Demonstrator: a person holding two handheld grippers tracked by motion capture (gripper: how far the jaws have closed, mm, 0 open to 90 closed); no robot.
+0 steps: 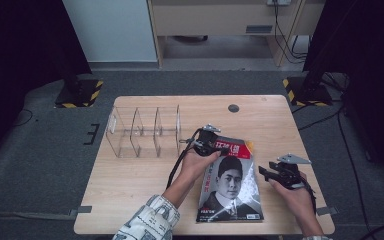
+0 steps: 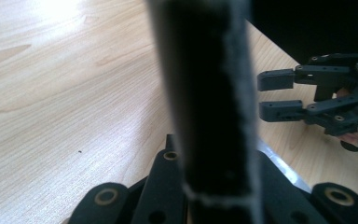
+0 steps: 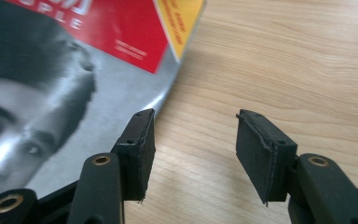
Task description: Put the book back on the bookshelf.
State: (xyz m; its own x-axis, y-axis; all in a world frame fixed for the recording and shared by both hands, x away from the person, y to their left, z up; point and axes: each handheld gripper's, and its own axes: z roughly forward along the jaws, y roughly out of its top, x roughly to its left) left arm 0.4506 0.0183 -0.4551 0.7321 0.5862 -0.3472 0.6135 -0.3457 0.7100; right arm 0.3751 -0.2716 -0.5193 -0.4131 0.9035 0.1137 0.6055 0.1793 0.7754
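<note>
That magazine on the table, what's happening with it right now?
A person at a light wooden table is working a glossy magazine with a red masthead and a portrait cover. The left gripper is shut at the magazine's top edge, though whether it pinches the cover cannot be told. The right gripper hovers open just off the magazine's right edge, with bare wood between its fingers. A clear plastic divided organizer stands beyond the magazine to the left.
</note>
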